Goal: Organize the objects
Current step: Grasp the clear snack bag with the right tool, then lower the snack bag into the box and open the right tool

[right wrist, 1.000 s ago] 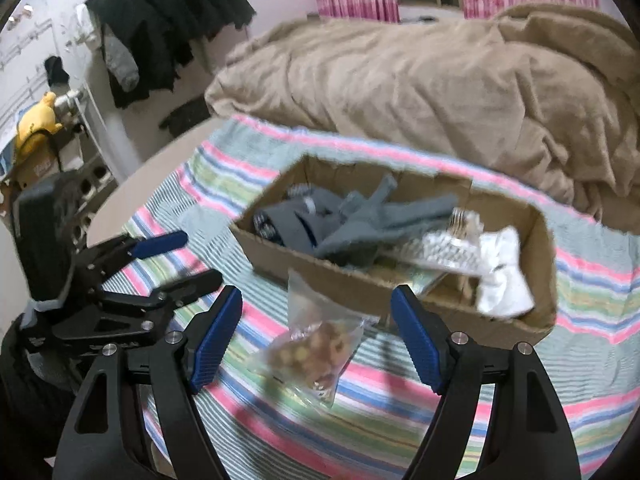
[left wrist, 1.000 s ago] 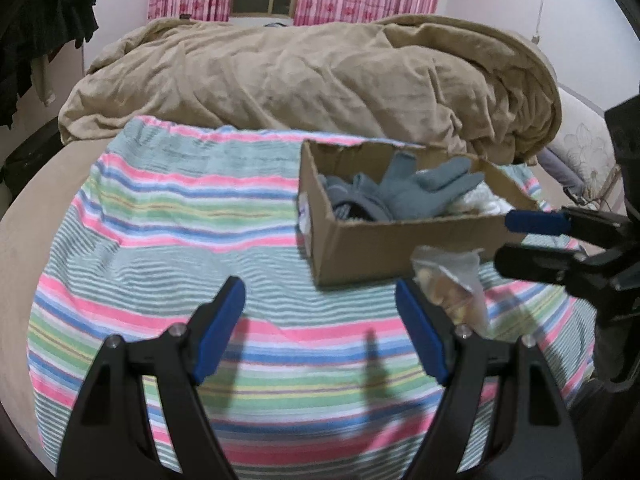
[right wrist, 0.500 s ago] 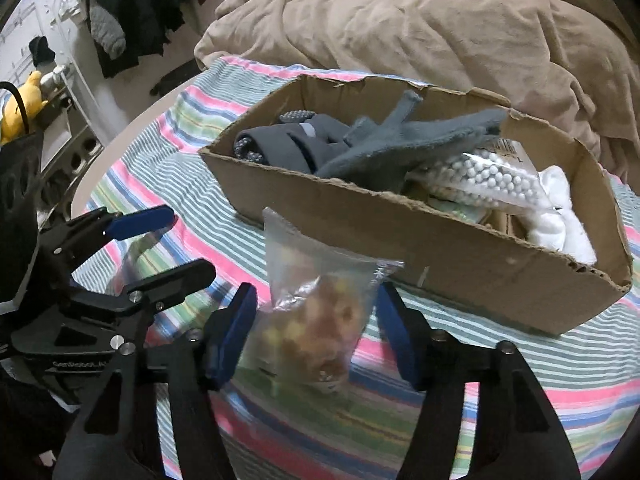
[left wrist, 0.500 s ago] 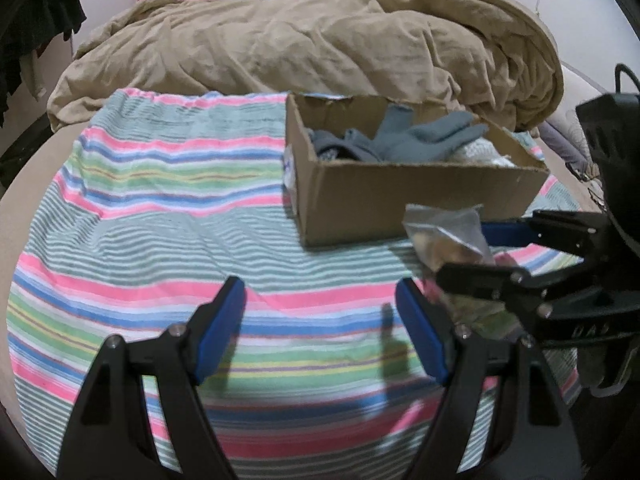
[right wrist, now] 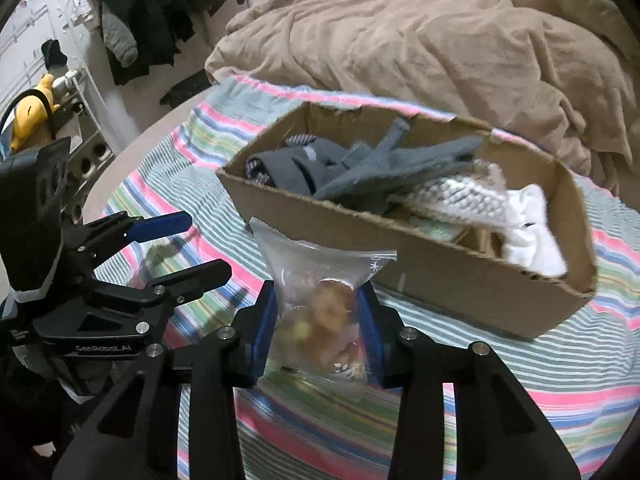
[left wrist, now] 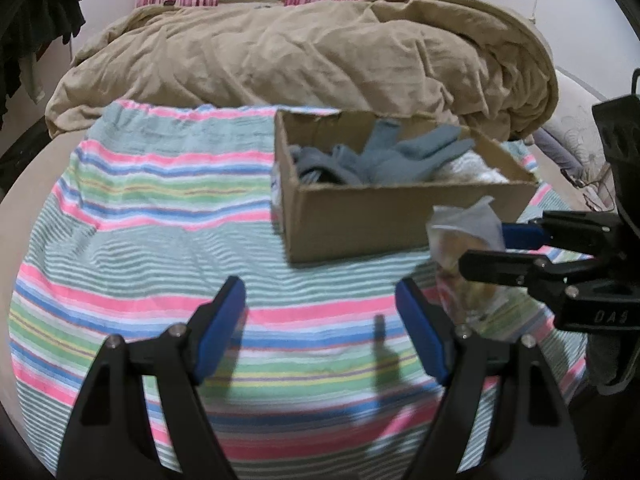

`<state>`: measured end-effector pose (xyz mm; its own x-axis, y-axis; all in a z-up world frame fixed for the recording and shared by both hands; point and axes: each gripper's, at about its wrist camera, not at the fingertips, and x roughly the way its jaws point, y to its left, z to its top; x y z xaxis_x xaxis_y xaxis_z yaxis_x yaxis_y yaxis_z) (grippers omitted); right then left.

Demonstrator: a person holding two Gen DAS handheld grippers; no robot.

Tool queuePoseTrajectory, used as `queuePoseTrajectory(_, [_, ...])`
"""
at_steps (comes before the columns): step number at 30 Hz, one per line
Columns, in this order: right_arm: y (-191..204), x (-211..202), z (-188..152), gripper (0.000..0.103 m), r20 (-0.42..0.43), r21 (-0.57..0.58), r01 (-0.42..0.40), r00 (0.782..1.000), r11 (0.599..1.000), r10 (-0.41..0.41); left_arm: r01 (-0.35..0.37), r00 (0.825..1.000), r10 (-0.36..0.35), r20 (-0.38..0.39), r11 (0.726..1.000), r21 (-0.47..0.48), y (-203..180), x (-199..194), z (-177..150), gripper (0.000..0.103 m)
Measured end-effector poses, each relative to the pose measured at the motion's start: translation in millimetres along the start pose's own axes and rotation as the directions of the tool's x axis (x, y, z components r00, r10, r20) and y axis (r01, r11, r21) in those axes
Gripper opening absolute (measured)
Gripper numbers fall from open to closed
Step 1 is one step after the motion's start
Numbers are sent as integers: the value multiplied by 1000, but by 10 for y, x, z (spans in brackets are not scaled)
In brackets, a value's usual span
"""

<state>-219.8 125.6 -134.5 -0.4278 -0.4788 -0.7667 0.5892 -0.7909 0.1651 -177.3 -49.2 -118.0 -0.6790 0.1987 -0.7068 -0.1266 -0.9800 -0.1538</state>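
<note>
A clear zip bag of snacks (right wrist: pixel 320 316) is clamped between the blue pads of my right gripper (right wrist: pixel 318 316), held just above the striped cloth in front of the cardboard box (right wrist: pixel 432 280). The bag (left wrist: pixel 460 240) and right gripper (left wrist: pixel 484 250) also show at the right of the left wrist view. The box (left wrist: pixel 384 220) holds grey gloves (right wrist: pixel 384 172), a white beaded item (right wrist: pixel 452 196) and white cloth (right wrist: pixel 532 236). My left gripper (left wrist: pixel 320 332) is open and empty over the striped cloth, left of the bag; it also shows in the right wrist view (right wrist: pixel 188 244).
A striped cloth (left wrist: pixel 160 220) covers the round bed. A crumpled tan duvet (left wrist: pixel 300 56) lies behind the box. Dark clothes (right wrist: pixel 160 12) hang at the left, with a shelf and a yellow toy (right wrist: pixel 28 112) below them.
My right gripper has closed on the snack bag and lifted it slightly. Both wrist views have risen a little. The left gripper stays open.
</note>
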Motion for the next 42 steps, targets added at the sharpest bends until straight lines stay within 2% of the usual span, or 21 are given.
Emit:
queuePoseTrajectory(8, [-157, -344, 89, 42, 71, 17, 7, 997, 1000, -8, 19, 999, -19, 38, 1000, -1, -121, -75, 126, 79])
queuePoseTrajectory(16, [-465, -763, 280, 42, 182, 94, 52, 981, 994, -68, 20, 996, -18, 87, 999, -28, -169, -105, 350, 79])
queuePoseTrajectory(23, [-711, -903, 382, 42, 227, 157, 94, 965, 983, -128, 31, 991, -22, 135, 997, -65, -158, -127, 603, 79])
queuePoseTrajectory(27, [-861, -859, 431, 42, 227, 191, 119, 960, 974, -162, 39, 990, -26, 142, 996, -86, -167, -83, 694, 79])
queuePoseTrajectory(34, [-1156, -521, 491, 42, 170, 270, 114, 972, 956, -164, 44, 992, -31, 126, 994, -104, -233, 85, 831, 79])
queuePoseTrajectory(38, [-1207, -373, 488, 42, 137, 277, 140, 973, 951, -183, 42, 994, -31, 102, 992, -116, -237, 199, 862, 79])
queuePoseTrajectory(41, [-1223, -206, 457, 44, 109, 254, 209, 964, 944, -243, 35, 996, -25, 82, 992, -121, -228, 271, 848, 79])
queuePoseTrajectory(42, [-1247, -144, 434, 44, 98, 261, 205, 967, 943, -237, 33, 997, -23, 77, 992, -121, -227, 285, 841, 79])
